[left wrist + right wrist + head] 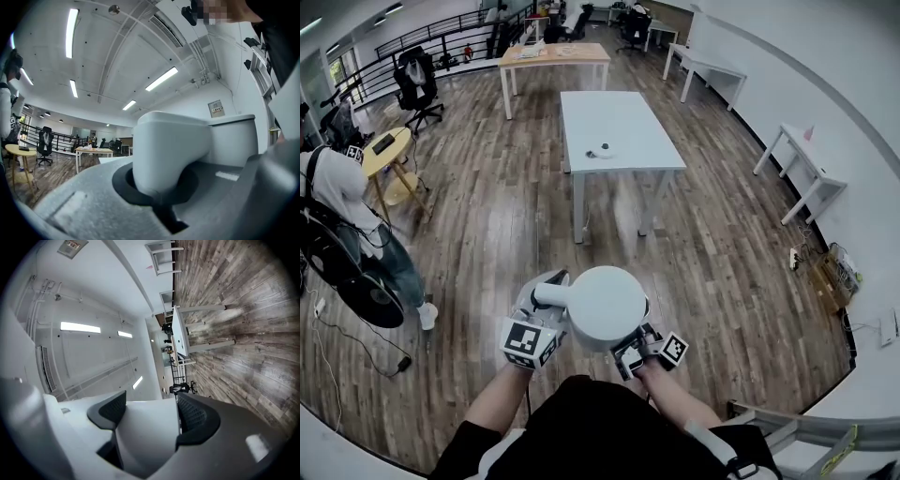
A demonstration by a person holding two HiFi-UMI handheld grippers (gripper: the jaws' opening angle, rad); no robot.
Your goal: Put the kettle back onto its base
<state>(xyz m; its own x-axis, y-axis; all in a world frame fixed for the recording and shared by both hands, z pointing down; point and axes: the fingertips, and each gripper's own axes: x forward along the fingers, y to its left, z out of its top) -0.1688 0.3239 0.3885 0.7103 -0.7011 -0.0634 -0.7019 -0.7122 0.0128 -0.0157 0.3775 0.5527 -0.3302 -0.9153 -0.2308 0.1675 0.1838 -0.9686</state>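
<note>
Kettle: white, hanging in the air above the wooden floor, close before the person.
Left gripper: fingers pinching the kettle's handle.
Right gripper: fingers spreading wide, clasping the kettle's body.

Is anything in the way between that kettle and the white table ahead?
Nothing visible. Only bare wood floor lies between the kettle and the white table; the small thing on it is too small to identify.

White table stands well ahead of the jaws, with a wooden table beyond it. Person and round yellow table are ahead-left of the jaws, near each other.
</note>
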